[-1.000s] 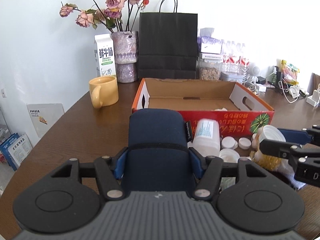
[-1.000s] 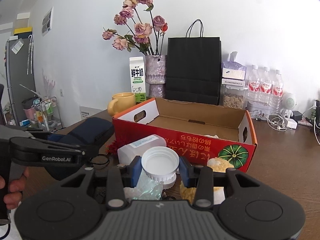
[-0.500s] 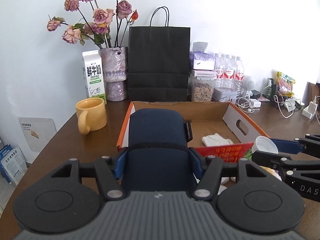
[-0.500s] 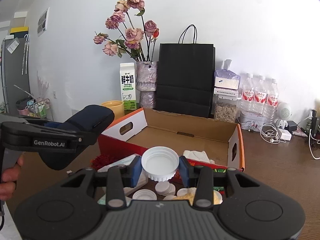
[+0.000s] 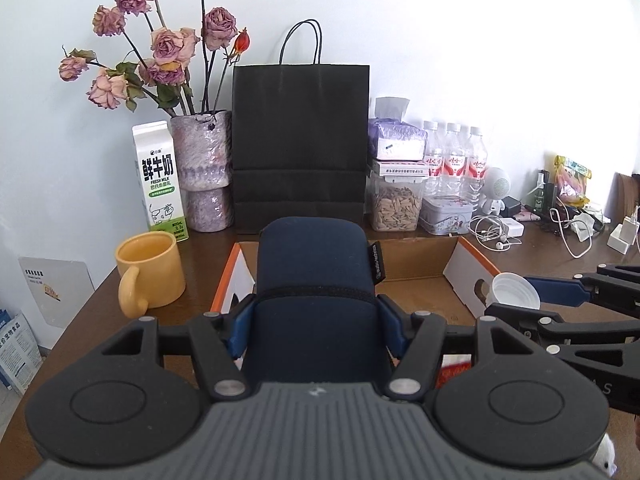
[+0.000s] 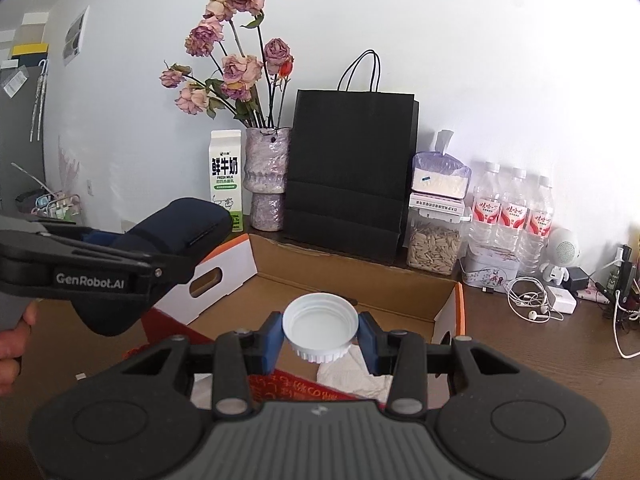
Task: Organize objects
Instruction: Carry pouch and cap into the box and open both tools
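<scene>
Above the cardboard box (image 6: 352, 276), grippers hold a navy case (image 5: 316, 272) and white lid (image 6: 320, 326)

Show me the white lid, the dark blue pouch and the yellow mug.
white lid (image 6: 320, 326), right wrist view, its hollow inside
dark blue pouch (image 5: 314, 280), left wrist view, its top face
yellow mug (image 5: 154, 276), left wrist view, its side wall

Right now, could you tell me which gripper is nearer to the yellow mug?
Left. The left gripper, clamping the navy case, is just right of the mug; the right gripper, holding the white lid, is beyond it.
</scene>
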Demonstrator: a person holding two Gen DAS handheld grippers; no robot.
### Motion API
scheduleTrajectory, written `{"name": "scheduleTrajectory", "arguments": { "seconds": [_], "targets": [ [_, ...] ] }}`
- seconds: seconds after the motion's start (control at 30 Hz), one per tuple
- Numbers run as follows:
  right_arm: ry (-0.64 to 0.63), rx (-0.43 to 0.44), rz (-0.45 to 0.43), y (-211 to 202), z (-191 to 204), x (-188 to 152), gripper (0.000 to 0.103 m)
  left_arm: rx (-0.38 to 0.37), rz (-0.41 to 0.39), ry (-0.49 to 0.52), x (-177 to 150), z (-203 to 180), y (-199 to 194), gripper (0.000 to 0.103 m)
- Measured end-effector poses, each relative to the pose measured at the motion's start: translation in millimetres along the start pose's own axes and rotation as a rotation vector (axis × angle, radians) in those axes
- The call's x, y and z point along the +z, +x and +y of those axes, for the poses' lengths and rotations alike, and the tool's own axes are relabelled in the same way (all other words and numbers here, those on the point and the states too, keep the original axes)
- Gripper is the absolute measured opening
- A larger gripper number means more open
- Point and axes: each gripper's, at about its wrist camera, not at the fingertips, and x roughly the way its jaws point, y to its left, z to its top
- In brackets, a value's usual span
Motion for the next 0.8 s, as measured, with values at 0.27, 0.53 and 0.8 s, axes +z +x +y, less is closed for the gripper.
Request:
{"name": "scheduleTrajectory", "arguments": {
  "seconds": [0.27, 0.53, 0.8],
  "targets": [
    [-0.025, -0.011, 0.024, 35.7, -17.4, 14.0, 0.039, 0.005, 0.015, 0.005, 15.8, -1.9, 34.3, 0.064],
    [-0.031, -0.016, 0.063, 67.5, -34.8, 16.1, 0.039, 0.005, 0.037, 0.015, 25.6, -5.3, 69.7, 0.064],
    [-0.049, -0.010, 0.122, 97.2, -43.4, 10.0, 0.039, 0.010, 0.095, 0.014, 21.9, -5.3, 104.4, 0.063]
  ]
}}
